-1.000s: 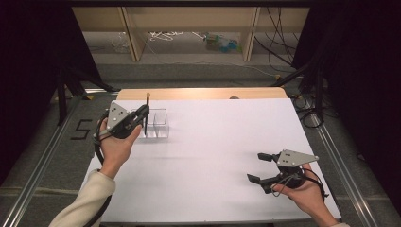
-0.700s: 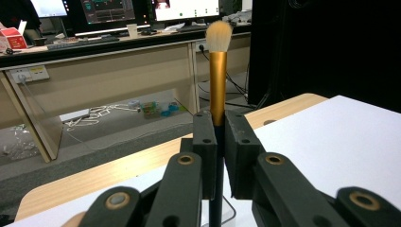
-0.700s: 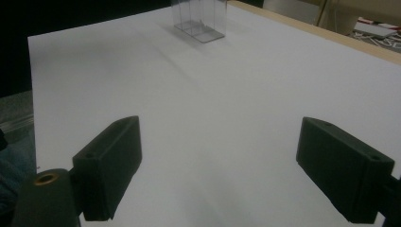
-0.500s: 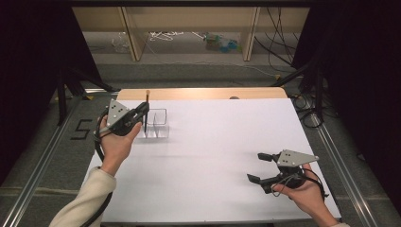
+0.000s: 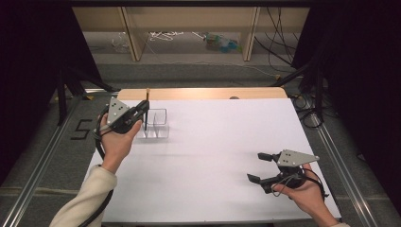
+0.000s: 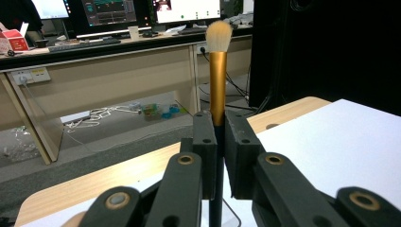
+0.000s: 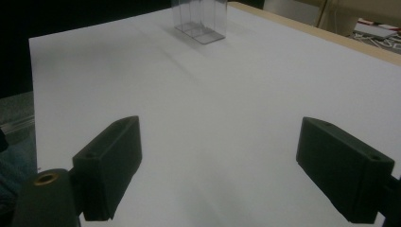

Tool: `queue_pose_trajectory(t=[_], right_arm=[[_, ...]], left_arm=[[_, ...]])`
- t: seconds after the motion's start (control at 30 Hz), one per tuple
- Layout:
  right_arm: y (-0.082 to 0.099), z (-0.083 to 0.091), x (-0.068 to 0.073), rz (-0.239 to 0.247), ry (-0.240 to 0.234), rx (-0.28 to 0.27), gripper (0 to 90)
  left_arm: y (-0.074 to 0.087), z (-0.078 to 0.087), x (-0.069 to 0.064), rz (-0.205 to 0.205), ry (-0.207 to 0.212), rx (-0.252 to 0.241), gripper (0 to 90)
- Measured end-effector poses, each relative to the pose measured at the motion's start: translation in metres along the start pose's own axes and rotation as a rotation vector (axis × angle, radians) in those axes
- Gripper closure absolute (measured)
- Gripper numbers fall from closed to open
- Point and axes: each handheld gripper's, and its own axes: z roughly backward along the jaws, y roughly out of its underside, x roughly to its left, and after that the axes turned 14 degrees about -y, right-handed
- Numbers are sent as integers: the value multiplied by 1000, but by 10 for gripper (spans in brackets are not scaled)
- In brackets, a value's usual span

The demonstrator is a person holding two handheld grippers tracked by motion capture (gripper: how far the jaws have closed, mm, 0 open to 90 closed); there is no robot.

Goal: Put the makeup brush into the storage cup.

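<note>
Left tool [image 6: 215, 156] pinching brush [image 6: 218, 85], handle bottom cut off, clear organizer [image 5: 156, 124] faint.

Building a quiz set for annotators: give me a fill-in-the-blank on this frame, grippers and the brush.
1. The left gripper has its jaws shut on a makeup brush with a ____ ferrule and pale bristles.
2. The brush is held upright with its bristles pointing ____.
3. The right gripper has its jaws ____ over the white table sheet.
4. The clear plastic compartment box stands nearest the ____ gripper.

Missing words: gold; up; open; left
</note>
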Motion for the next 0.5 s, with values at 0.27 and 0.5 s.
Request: queue_pose_trajectory(t=[0.27,0.5], right_arm=[[0,1,-1,6,-2,-25,158],[0,2,-1,0,-2,-41,158]], left_arm=[[-1,-2,1,3,-1,0,833],[-1,-4,0,9,-1,-4,834]])
